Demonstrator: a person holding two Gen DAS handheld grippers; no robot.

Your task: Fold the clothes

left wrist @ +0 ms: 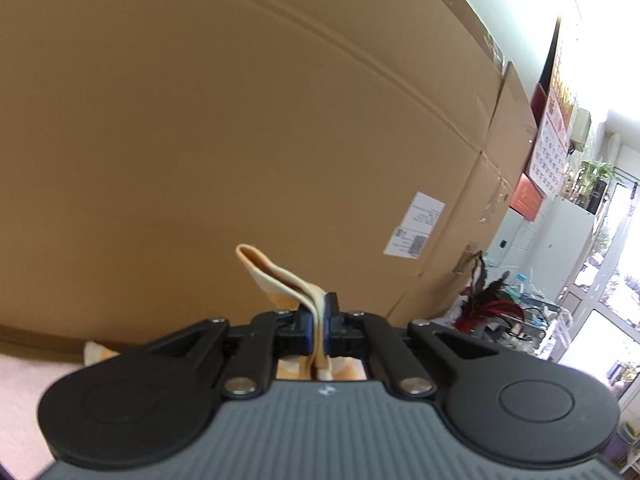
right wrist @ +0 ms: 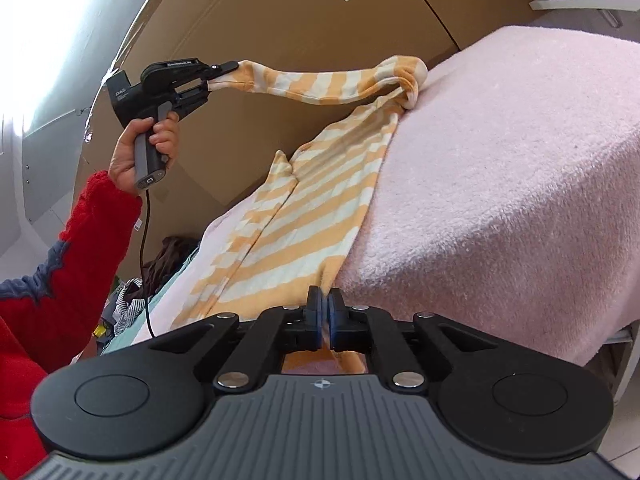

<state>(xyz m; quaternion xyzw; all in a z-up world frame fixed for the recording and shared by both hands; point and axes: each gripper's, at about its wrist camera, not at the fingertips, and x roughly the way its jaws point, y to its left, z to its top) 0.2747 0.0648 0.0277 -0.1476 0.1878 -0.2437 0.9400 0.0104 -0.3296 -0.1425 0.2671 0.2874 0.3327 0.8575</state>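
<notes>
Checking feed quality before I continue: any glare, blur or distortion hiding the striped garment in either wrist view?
Left wrist view: the window at right is blown out white, the cardboard box bows from fisheye, and the striped garment in the left gripper is sharp. Right wrist view: glare washes the upper left corner, while the garment and right gripper stay clear.

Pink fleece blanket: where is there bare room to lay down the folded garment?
The pink fleece blanket lies bare right of the orange-and-white striped garment, out to its edges. Left is crowded: the garment, then a pile of clothes by the brown cardboard wall.
</notes>
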